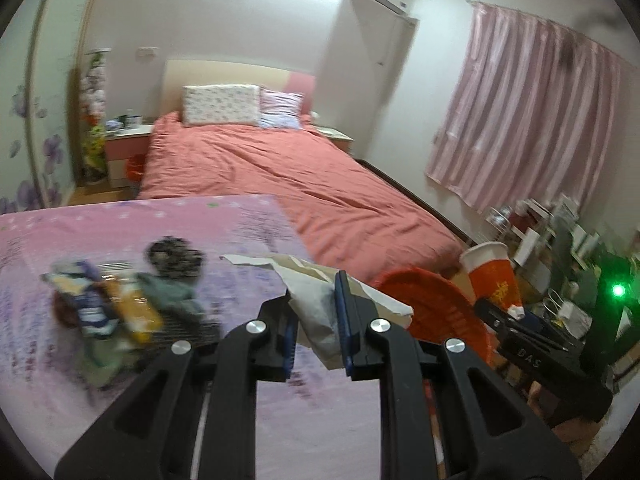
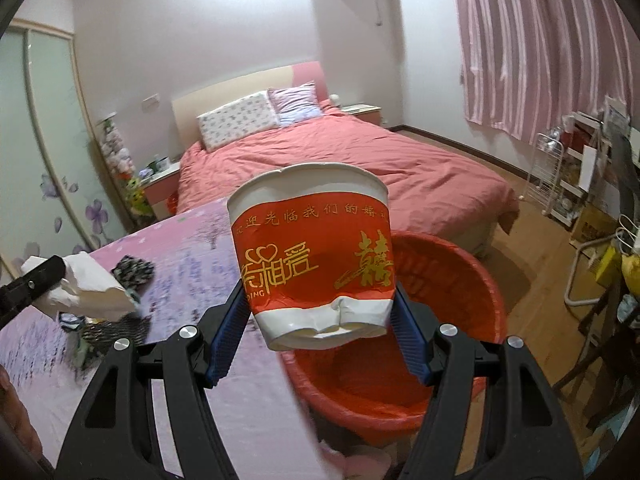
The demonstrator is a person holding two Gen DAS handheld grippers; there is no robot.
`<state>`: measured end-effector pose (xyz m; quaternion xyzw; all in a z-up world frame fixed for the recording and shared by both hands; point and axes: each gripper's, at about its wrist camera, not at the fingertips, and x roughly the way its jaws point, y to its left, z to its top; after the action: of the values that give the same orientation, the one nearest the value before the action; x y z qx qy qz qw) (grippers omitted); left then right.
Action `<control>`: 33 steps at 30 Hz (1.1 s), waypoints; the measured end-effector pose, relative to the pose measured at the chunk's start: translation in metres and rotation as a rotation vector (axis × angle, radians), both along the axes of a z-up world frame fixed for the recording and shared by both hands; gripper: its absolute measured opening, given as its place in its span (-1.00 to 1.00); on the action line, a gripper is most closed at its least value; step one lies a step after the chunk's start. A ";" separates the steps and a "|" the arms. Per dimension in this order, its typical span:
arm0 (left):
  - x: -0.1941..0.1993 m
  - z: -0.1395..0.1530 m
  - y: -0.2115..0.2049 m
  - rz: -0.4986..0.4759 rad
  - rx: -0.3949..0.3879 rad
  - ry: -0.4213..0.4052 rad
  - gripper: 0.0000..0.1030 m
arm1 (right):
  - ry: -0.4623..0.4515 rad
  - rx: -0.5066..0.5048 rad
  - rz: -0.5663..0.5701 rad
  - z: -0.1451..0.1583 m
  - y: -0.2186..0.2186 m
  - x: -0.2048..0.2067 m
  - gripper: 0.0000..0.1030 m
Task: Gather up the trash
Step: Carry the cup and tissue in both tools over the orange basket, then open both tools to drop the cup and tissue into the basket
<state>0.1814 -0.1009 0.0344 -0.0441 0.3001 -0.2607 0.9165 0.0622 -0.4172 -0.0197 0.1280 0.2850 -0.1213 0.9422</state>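
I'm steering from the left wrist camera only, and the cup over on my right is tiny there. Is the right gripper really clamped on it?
Observer: Yes. The right gripper squeezes the red and white paper cup near its base, which is crumpled.
Operator: Is the bin under it?
Observer: The red bin sits on the floor just beyond and below the cup, mouth open.
Operator: Anything in the bin yet?
Observer: The part of its inside that shows looks bare; the cup hides the rest.
Operator: And my own grip?
Observer: From the right wrist view, the left gripper holds the crumpled white paper above the table.
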 end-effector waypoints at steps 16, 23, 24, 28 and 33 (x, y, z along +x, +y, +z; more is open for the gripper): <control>0.032 -0.057 -0.154 -0.247 0.096 0.073 -0.50 | 0.011 0.080 -0.108 -0.024 -0.072 0.008 0.32; 0.048 -0.079 -0.156 -0.200 0.129 0.111 0.01 | 0.040 0.120 -0.102 -0.042 -0.084 0.014 0.51; 0.049 -0.080 -0.151 -0.185 0.132 0.110 0.10 | 0.043 0.123 -0.105 -0.043 -0.084 0.013 0.51; 0.050 -0.082 -0.121 -0.106 0.155 0.088 0.38 | 0.062 0.131 -0.104 -0.046 -0.082 0.011 0.51; 0.039 -0.080 -0.078 -0.034 0.178 0.060 0.53 | 0.076 0.120 -0.072 -0.040 -0.067 0.013 0.50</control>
<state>0.2203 -0.1785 -0.0456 0.0348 0.3500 -0.2471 0.9029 0.0754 -0.4847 -0.0600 0.1898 0.3226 -0.1428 0.9162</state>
